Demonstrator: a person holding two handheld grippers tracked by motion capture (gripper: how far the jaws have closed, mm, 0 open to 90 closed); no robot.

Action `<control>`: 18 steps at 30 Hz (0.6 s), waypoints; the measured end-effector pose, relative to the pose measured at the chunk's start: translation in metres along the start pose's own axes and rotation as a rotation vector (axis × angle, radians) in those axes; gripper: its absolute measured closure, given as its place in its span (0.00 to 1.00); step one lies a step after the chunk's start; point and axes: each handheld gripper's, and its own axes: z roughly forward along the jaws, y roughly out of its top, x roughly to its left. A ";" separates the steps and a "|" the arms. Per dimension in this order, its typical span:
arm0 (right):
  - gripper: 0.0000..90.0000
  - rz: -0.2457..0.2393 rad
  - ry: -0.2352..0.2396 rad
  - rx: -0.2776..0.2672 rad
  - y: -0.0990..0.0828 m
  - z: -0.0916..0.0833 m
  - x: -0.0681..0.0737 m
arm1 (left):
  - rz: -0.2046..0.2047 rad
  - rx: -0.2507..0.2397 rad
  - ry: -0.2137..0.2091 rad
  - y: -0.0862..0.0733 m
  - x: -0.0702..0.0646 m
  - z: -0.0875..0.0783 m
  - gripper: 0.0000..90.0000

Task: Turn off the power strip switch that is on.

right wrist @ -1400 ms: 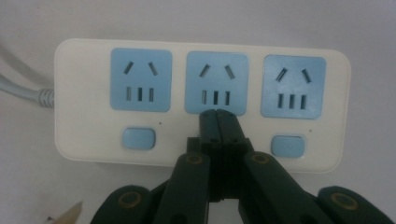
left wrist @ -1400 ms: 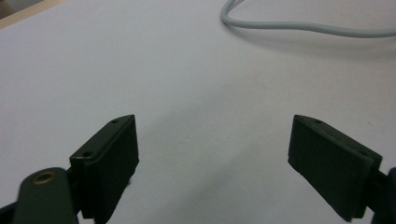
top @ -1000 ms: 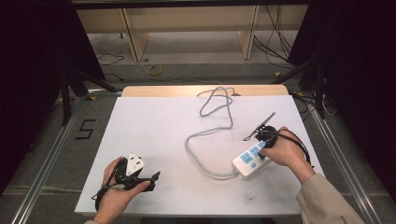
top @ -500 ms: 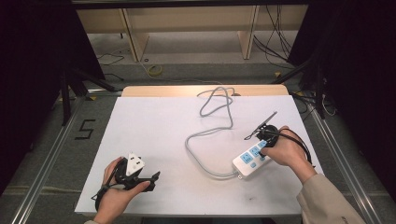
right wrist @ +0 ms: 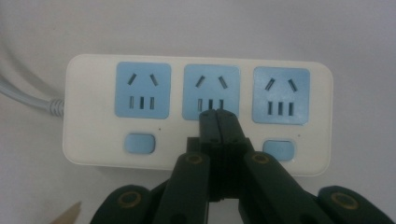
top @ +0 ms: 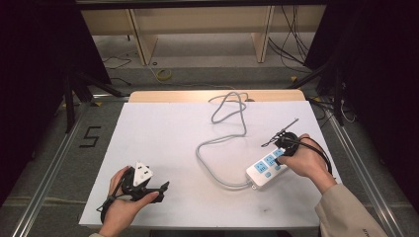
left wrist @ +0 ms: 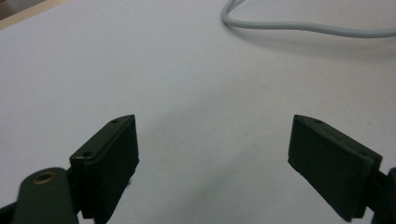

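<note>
A white power strip [top: 265, 167] with three blue sockets lies on the right of the white table [top: 173, 133]. Its grey cable [top: 217, 140] loops back toward the far edge. My right gripper [top: 277, 153] is over the strip's right half. In the right gripper view its jaws are pressed together with nothing between them. Its tips [right wrist: 218, 115] rest at the lower edge of the middle socket on the power strip [right wrist: 93, 126] and hide the middle button. My left gripper [top: 159, 186] sits at the near left, and in the left gripper view it [left wrist: 215, 140] is wide open over bare table.
The grey cable [left wrist: 303, 27] crosses the top of the left gripper view, well beyond the jaws. Blue buttons [right wrist: 140, 143] sit under the outer sockets. A wooden strip [top: 212, 95] borders the table's far edge, with floor cables and shelving legs behind it.
</note>
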 end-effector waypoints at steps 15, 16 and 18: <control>1.00 0.002 0.006 -0.093 -0.010 -0.003 -0.002 | -0.003 -0.003 0.003 0.000 0.000 0.000 0.17; 1.00 0.003 0.005 -0.104 -0.011 -0.003 -0.003 | -0.003 -0.003 0.003 0.000 0.000 0.000 0.17; 1.00 0.005 0.005 -0.116 -0.013 -0.004 -0.003 | -0.002 -0.002 0.002 0.000 0.000 0.000 0.17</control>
